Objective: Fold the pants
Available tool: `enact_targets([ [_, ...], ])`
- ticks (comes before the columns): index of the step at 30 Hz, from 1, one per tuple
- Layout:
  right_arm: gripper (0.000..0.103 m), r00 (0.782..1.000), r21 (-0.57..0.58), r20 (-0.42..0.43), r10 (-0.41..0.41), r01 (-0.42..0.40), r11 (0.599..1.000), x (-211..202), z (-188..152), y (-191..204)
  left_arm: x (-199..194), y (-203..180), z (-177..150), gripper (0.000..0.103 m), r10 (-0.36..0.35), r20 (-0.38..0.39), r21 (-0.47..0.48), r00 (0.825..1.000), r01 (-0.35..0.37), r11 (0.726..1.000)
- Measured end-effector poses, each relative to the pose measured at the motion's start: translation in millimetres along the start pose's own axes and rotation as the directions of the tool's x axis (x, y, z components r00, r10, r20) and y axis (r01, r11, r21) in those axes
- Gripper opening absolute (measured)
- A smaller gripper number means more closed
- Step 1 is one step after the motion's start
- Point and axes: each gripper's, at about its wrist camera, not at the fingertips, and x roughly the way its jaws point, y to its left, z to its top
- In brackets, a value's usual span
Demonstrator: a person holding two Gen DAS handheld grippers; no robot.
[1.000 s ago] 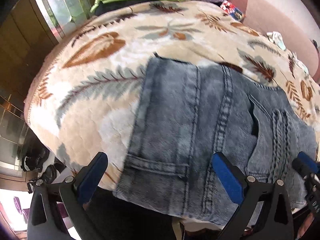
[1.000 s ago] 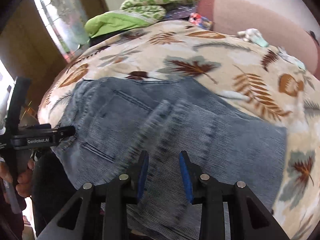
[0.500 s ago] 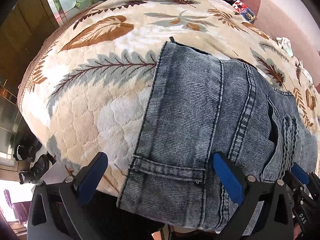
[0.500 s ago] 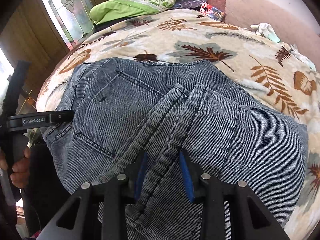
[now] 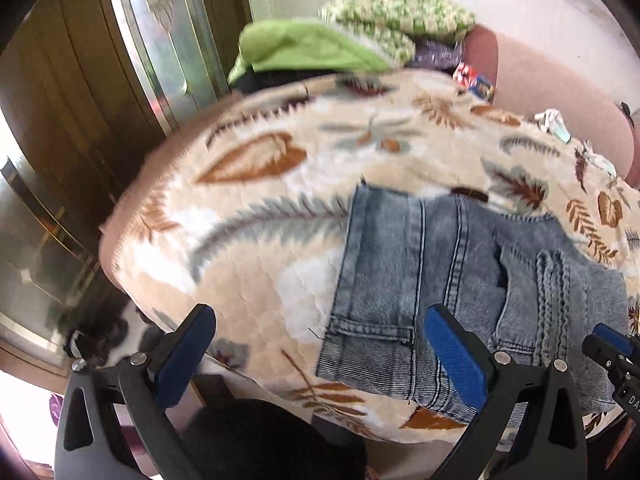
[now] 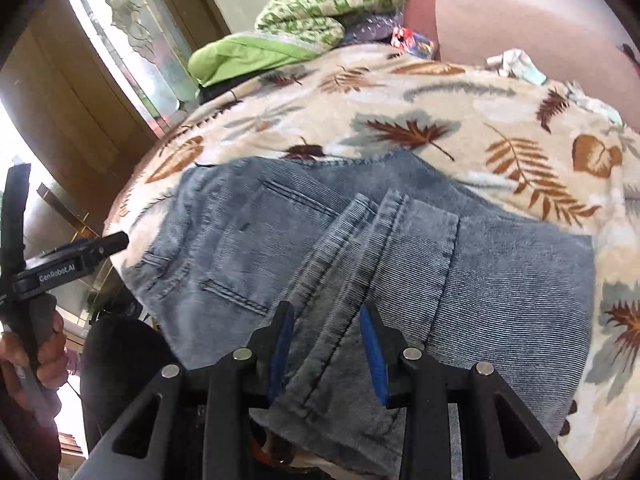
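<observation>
Blue denim jeans (image 5: 440, 264) lie folded on a leaf-patterned blanket (image 5: 260, 200), their waistband corner near the blanket's front edge. My left gripper (image 5: 320, 344) hovers above that corner, wide open, with its blue pads clear of the cloth. In the right wrist view the jeans (image 6: 248, 232) carry a folded strip of leg seams that runs down between the blue pads of my right gripper (image 6: 326, 348), which is shut on that denim fold. The left gripper (image 6: 80, 264) shows at the left edge there, held by a hand (image 6: 40, 348).
Green pillows and bedding (image 5: 312, 48) are piled at the back of the blanket, beside a pink sofa back (image 6: 520, 24). Small pale cloths (image 6: 516, 64) lie at the far right. A wood and glass door (image 5: 160, 60) stands to the left, and the blanket's edge drops off in front.
The left gripper has risen and drawn back from the jeans, still open, so more of the room shows. The right gripper keeps the denim fold between its pads and has pulled back slightly.
</observation>
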Motion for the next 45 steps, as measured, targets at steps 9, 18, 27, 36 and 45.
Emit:
enact_targets([
  [9,0.038,1.0,-0.045,0.02,0.003,-0.002,0.999,-14.9,0.9,20.8,-44.9,-1.8,3.0,0.103,0.033,0.134,0.035,0.99,-0.038,0.999],
  [18,0.038,1.0,-0.085,0.017,0.008,-0.007,0.996,-14.2,3.6,38.3,-62.3,2.4,6.4,0.103,0.028,0.182,0.031,0.983,-0.034,0.999],
  [27,0.038,1.0,-0.072,0.006,0.008,-0.007,0.997,-8.5,3.8,34.7,-60.9,-2.4,7.5,0.103,0.026,0.19,0.038,0.982,-0.034,0.999],
  [36,0.038,1.0,-0.038,-0.025,0.01,-0.011,0.999,4.2,-0.5,21.5,-52.4,-12.6,7.4,0.103,0.033,0.176,0.057,0.984,-0.043,0.997],
  [45,0.038,0.999,0.003,-0.031,0.019,-0.019,1.0,10.3,-2.3,5.9,-51.8,-23.7,10.7,0.103,0.038,0.184,0.078,0.982,-0.053,0.996],
])
